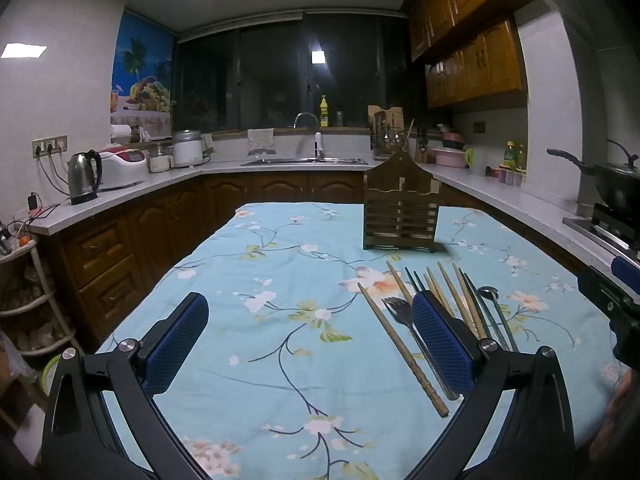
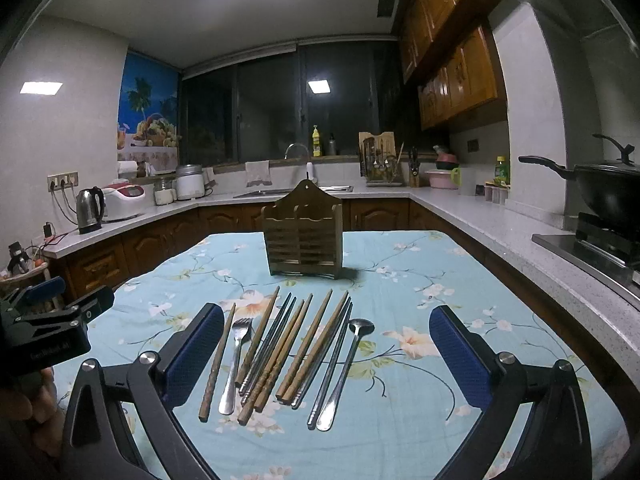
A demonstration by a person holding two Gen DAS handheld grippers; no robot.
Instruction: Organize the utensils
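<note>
A wooden slatted utensil holder (image 2: pixel 304 236) (image 1: pixel 400 208) stands upright on the flowered blue tablecloth (image 2: pixel 400 380). In front of it lies a row of utensils: several wooden chopsticks (image 2: pixel 304 344), dark metal chopsticks (image 2: pixel 272 340), a steel fork (image 2: pixel 236 360) and a steel spoon (image 2: pixel 348 360). My right gripper (image 2: pixel 326 320) hovers open above this row, its blue pads wide apart and empty. My left gripper (image 1: pixel 310 308) is open too, over bare cloth left of the utensils; its right pad (image 1: pixel 440 344) overlaps the fork (image 1: pixel 400 312) and chopsticks (image 1: pixel 400 352) in view.
The table's edges fall away left and right toward wooden cabinets and a white counter (image 1: pixel 120 196). A kettle (image 1: pixel 84 176), a sink (image 1: pixel 304 160) and a black wok (image 2: pixel 608 188) on a stove sit around. A hand (image 2: pixel 28 400) holds the left gripper's body (image 2: pixel 52 332).
</note>
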